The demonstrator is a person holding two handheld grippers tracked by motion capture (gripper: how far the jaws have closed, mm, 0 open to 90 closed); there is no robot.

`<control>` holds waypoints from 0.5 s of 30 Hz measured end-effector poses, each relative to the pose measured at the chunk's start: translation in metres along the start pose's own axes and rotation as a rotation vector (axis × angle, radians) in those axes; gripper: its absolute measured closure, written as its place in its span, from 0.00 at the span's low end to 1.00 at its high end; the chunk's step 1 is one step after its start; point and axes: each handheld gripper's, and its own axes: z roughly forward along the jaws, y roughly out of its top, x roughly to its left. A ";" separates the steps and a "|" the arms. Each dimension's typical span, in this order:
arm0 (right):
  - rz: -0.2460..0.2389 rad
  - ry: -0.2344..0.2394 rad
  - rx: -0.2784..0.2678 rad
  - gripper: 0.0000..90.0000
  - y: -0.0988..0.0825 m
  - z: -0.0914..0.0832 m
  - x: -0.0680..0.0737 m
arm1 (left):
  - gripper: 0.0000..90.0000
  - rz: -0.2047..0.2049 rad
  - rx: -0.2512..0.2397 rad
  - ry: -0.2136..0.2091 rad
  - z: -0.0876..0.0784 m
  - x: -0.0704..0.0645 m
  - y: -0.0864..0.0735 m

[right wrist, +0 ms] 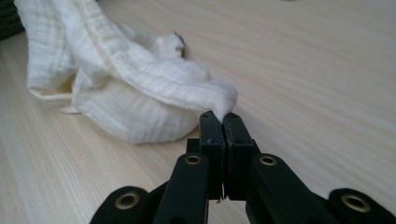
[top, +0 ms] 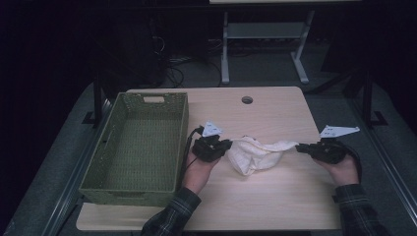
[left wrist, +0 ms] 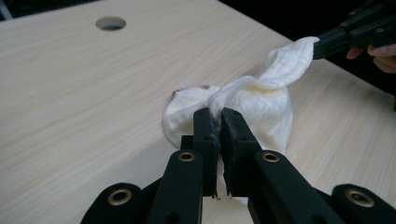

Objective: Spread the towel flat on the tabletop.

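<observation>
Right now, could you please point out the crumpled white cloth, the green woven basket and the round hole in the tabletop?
crumpled white cloth (top: 253, 155): high view, its bunched middle.
green woven basket (top: 183, 142): high view, its right wall.
round hole (top: 247, 100): high view, its centre, at the pale wooden table's far edge.

We see a cream crinkled soft cloth (left wrist: 261, 100), a matt pale wood-grain bench (left wrist: 84, 93), matt black plastic tongs (left wrist: 218, 116), and a woven green basket (top: 137, 147).
</observation>
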 end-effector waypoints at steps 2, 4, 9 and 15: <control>-0.012 -0.008 -0.018 0.98 0.004 -0.009 0.001 | 0.94 0.000 -0.017 0.002 -0.004 -0.001 0.004; -0.021 -0.012 -0.037 0.98 0.007 -0.019 0.003 | 0.94 0.000 -0.030 0.000 -0.008 -0.001 0.008; -0.064 -0.023 -0.086 0.98 0.018 -0.045 0.011 | 0.94 0.004 -0.078 -0.010 -0.023 -0.007 0.022; -0.106 -0.050 -0.168 0.98 0.033 -0.077 0.022 | 0.94 0.037 -0.158 -0.018 -0.047 -0.015 0.044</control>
